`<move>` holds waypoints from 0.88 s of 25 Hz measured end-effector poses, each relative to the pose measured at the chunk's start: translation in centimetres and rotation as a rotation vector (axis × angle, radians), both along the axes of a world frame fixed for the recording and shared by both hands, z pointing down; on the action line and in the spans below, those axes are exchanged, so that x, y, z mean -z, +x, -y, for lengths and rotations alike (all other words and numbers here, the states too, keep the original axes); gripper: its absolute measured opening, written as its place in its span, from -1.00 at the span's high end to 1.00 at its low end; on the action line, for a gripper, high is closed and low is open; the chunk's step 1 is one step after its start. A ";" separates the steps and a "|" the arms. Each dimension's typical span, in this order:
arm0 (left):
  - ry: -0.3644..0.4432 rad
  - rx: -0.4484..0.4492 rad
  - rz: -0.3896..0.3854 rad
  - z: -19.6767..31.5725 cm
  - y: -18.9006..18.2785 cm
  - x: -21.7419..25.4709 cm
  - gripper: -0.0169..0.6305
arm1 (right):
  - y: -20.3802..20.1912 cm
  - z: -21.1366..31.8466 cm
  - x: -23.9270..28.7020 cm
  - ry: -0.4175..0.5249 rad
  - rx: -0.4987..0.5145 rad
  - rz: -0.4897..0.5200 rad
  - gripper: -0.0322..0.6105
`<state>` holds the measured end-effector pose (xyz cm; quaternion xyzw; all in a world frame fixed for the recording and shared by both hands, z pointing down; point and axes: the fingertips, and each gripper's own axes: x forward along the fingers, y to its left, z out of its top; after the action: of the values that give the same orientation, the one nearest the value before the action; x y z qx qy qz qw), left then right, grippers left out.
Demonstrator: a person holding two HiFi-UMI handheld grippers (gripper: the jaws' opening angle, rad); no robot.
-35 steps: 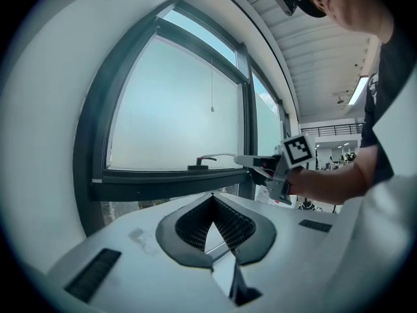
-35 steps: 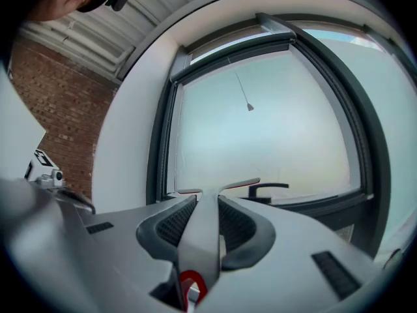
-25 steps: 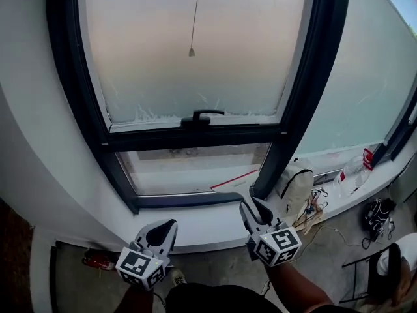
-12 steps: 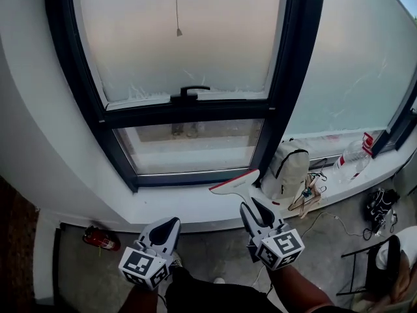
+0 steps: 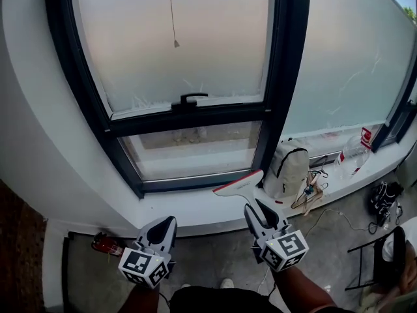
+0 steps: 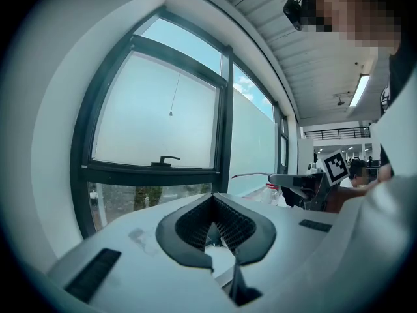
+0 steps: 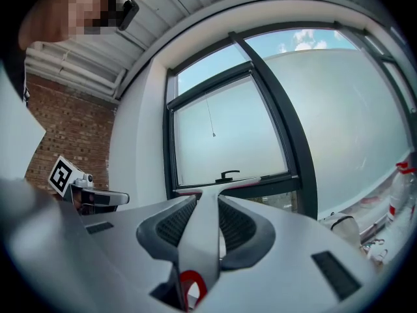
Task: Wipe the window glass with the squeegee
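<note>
The window has a frosted upper pane [image 5: 189, 38] with a black handle [image 5: 193, 98] and a clear lower pane [image 5: 195, 150]. My right gripper [image 5: 255, 207] is shut on the handle of a white squeegee [image 5: 240, 184] with a red edge. Its blade hangs level in front of the sill [image 5: 195, 207], below the lower pane's right corner and off the glass. In the right gripper view the squeegee [image 7: 201, 237] runs up between the pads of the right gripper [image 7: 207, 197]. My left gripper [image 5: 168, 223] hangs lower left with nothing in it; the left gripper [image 6: 212, 197] has its tips together.
A white backpack [image 5: 290, 168], a plastic bottle [image 5: 352, 156] and loose cables [image 5: 311, 194] lie along the sill to the right. A red object [image 5: 104, 243] lies on the floor at the left. A black chair [image 5: 384, 256] stands at the right. A pull cord [image 5: 172, 18] hangs before the upper pane.
The squeegee blade has come away from the lower pane's bottom right corner and is now held off the glass over the sill. The left gripper has barely moved.
</note>
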<state>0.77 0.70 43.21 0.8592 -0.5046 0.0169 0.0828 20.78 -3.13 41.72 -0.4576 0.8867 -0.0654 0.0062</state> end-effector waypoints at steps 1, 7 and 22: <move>0.001 -0.003 0.001 0.0 -0.2 0.1 0.95 | -0.1 -0.2 0.0 -0.002 -0.010 0.002 0.62; 0.000 -0.048 0.005 -0.8 -2.5 0.2 0.95 | -3.2 -1.3 -0.3 -0.014 -0.026 0.003 0.61; -0.009 -0.040 -0.019 -2.0 -7.6 -0.7 0.94 | -9.5 -2.9 -0.2 0.019 -0.007 -0.032 0.62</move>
<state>-6.80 2.70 43.96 0.8688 -0.4865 0.0128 0.0912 11.30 -0.20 41.88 -0.4615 0.8858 -0.0496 -0.0034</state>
